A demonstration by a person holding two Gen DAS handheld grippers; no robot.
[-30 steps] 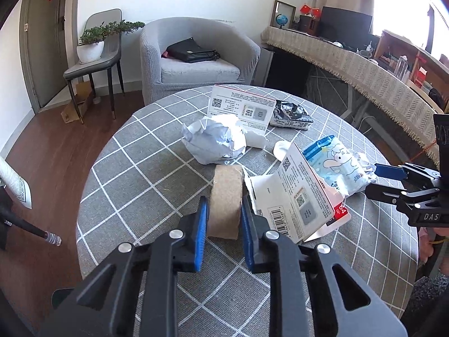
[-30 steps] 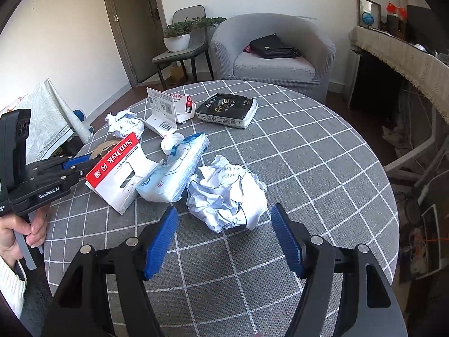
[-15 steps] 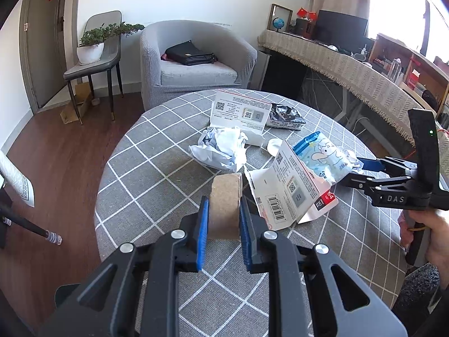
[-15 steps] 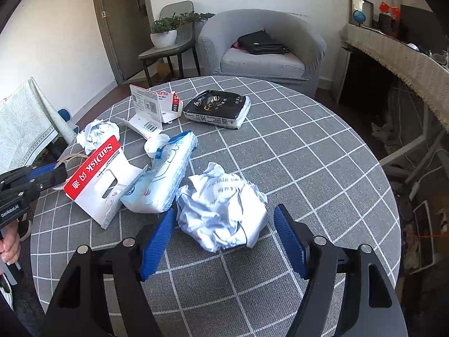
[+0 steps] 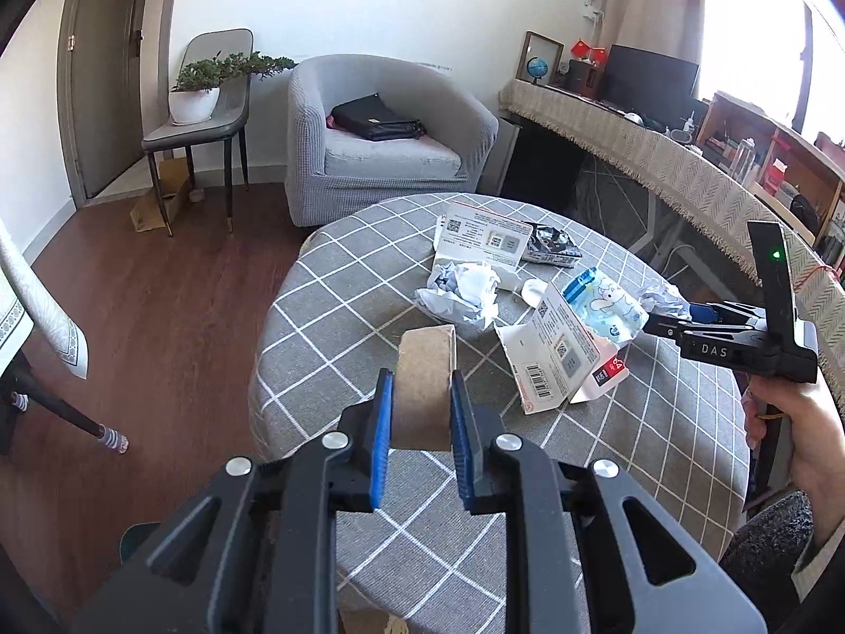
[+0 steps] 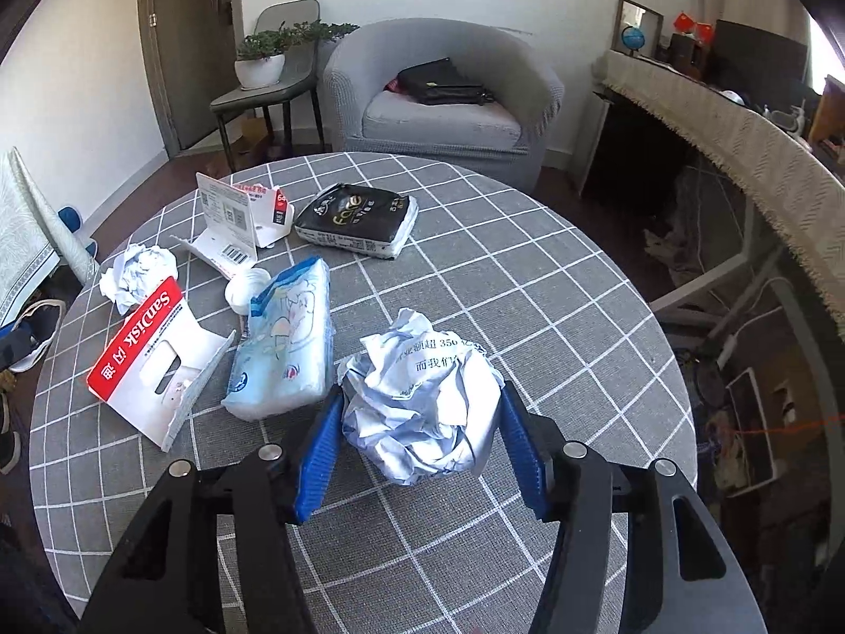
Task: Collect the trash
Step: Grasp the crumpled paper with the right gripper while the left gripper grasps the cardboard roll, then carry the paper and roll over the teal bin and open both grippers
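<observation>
My left gripper (image 5: 421, 388) is shut on a brown cardboard tube (image 5: 426, 364), held upright above the near edge of the round checked table (image 5: 327, 317). In the right wrist view my right gripper (image 6: 417, 412) is closing its jaws on a crumpled white paper ball (image 6: 422, 391), and both blue pads touch its sides. More trash lies to the left: a blue wipes pack (image 6: 285, 354), a red and white SanDisk card (image 6: 142, 364), a second paper ball (image 6: 137, 274), a white cap (image 6: 245, 290), a folded card pack (image 6: 232, 222) and a black pouch (image 6: 359, 216).
A grey armchair (image 5: 380, 158) with a black bag stands behind the table. A chair with a potted plant (image 5: 198, 100) is at the back left. A long cloth-covered sideboard (image 5: 660, 158) runs along the right. A person's hand (image 5: 803, 422) holds the right gripper.
The left gripper has lifted the cardboard tube and drawn back from the table. The right gripper's jaws have closed in from wide apart onto the crumpled paper ball.
</observation>
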